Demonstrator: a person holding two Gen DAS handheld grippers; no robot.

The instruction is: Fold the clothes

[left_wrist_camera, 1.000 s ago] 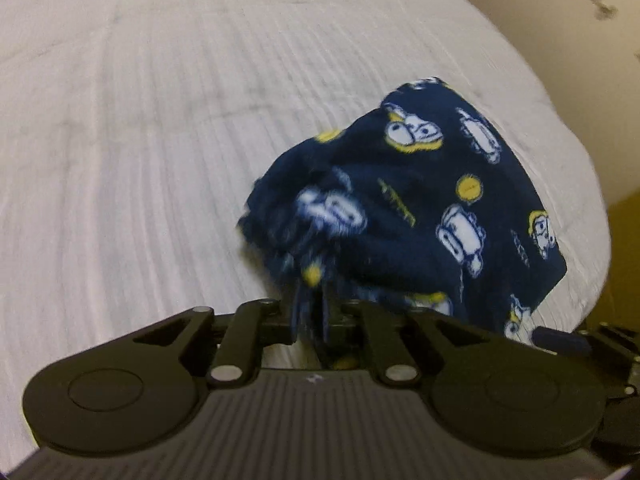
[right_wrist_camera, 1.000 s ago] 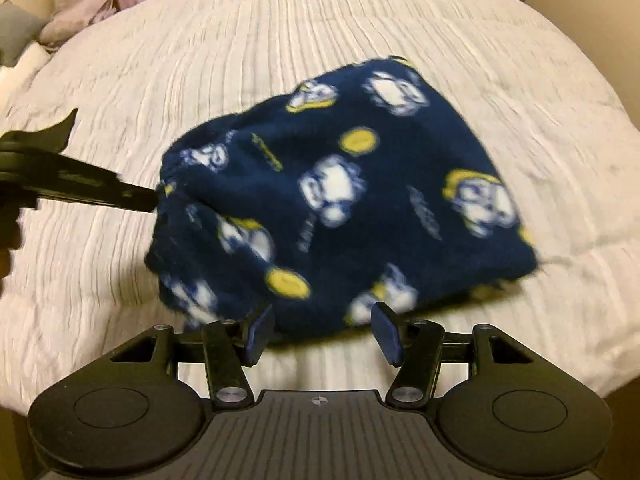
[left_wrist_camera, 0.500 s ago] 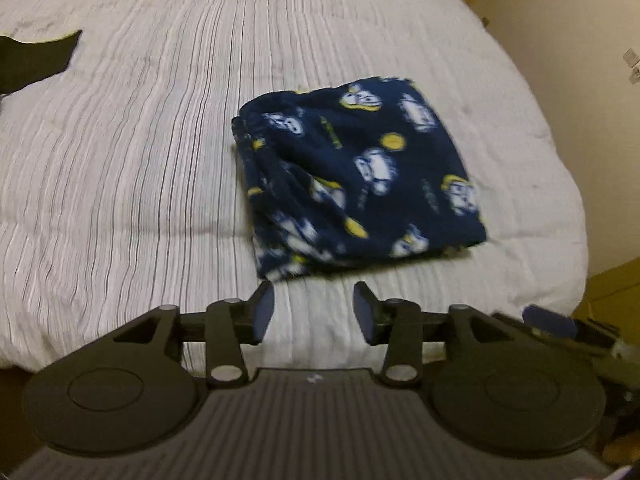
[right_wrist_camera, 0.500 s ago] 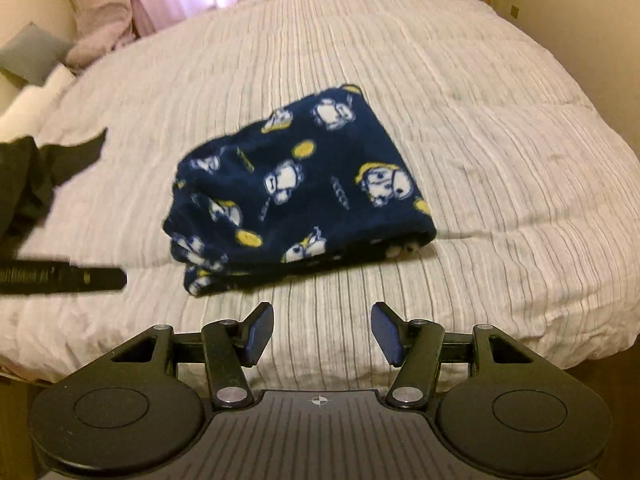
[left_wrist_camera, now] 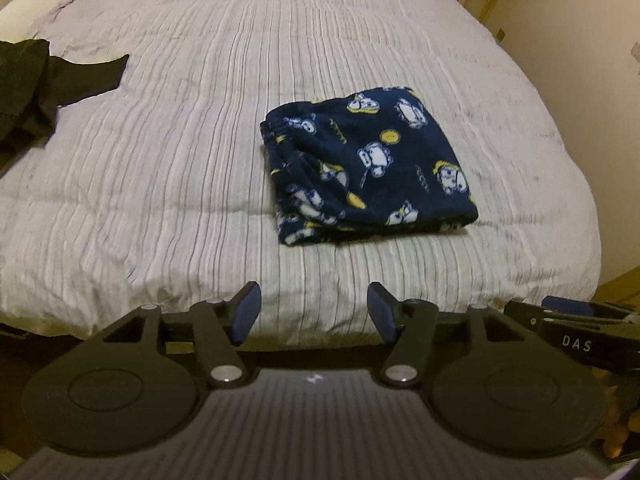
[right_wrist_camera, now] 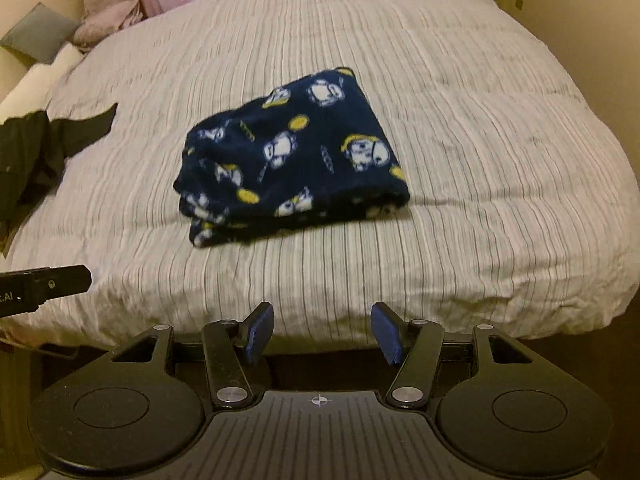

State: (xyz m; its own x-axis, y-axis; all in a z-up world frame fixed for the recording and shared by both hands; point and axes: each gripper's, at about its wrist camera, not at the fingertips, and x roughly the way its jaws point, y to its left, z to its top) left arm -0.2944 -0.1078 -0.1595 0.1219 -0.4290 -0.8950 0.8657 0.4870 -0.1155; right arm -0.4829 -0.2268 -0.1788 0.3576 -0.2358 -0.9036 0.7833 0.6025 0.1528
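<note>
A navy fleece garment [left_wrist_camera: 368,168] with white and yellow cartoon prints lies folded into a thick bundle on the striped white bedspread [left_wrist_camera: 180,160]. The same folded garment [right_wrist_camera: 292,156] shows in the right wrist view, left of centre. My left gripper [left_wrist_camera: 314,314] hovers near the bed's front edge, well short of the bundle; its jaws are opening with nothing between them. My right gripper [right_wrist_camera: 322,332] also hangs back over the front edge, open and empty. Each gripper's side shows at the edge of the other's view.
A dark garment [left_wrist_camera: 44,84] lies crumpled at the bed's left side, also dark garment [right_wrist_camera: 36,148]. Pillows [right_wrist_camera: 44,40] and pinkish bedding sit at the far left corner. A beige wall [left_wrist_camera: 580,60] runs along the right of the bed.
My left gripper let go of the navy garment and its jaws spread. Both grippers pulled back and up from the bundle, which now lies still on the bed.
</note>
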